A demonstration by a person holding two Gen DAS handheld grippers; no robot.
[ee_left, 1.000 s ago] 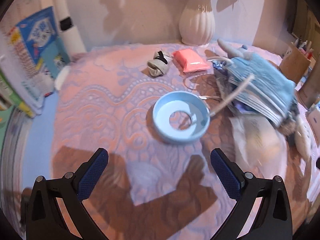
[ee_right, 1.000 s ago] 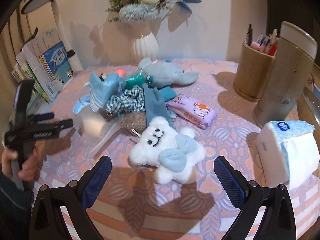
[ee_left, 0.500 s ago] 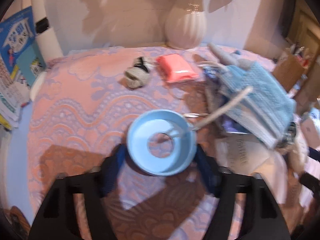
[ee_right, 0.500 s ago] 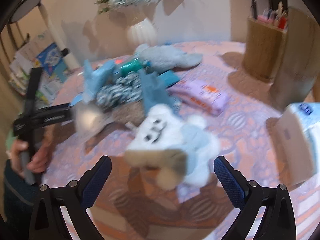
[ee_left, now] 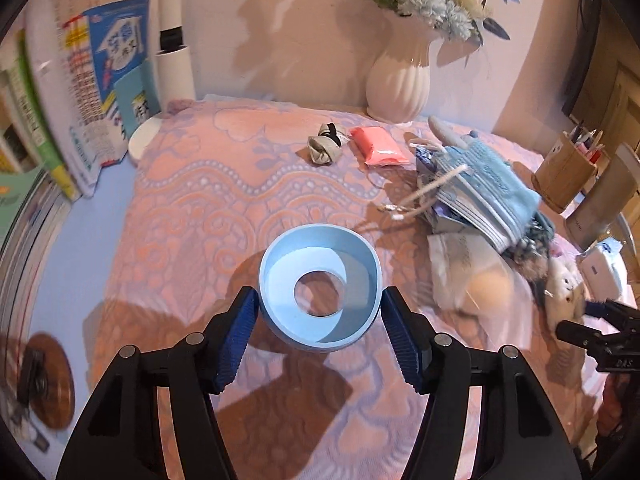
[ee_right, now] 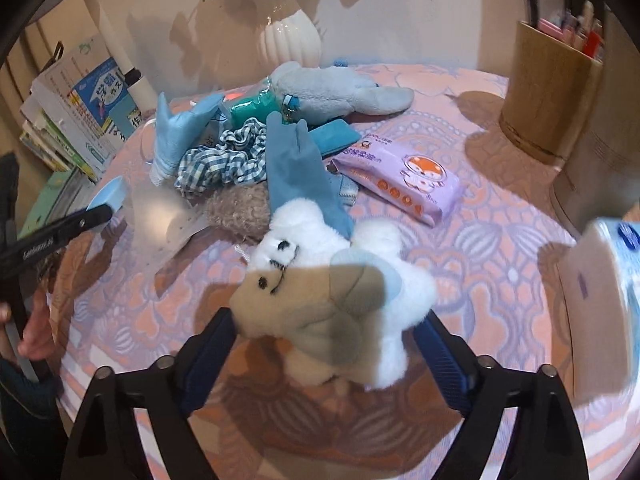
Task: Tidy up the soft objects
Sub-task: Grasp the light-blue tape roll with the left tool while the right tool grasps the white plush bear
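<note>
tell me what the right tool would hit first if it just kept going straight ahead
The white plush toy: it already sits between the right tool's two fingers, which flank it closely. Beyond it lie the blue glove and the fuzzy brown piece, though depth there is hard to judge.
</note>
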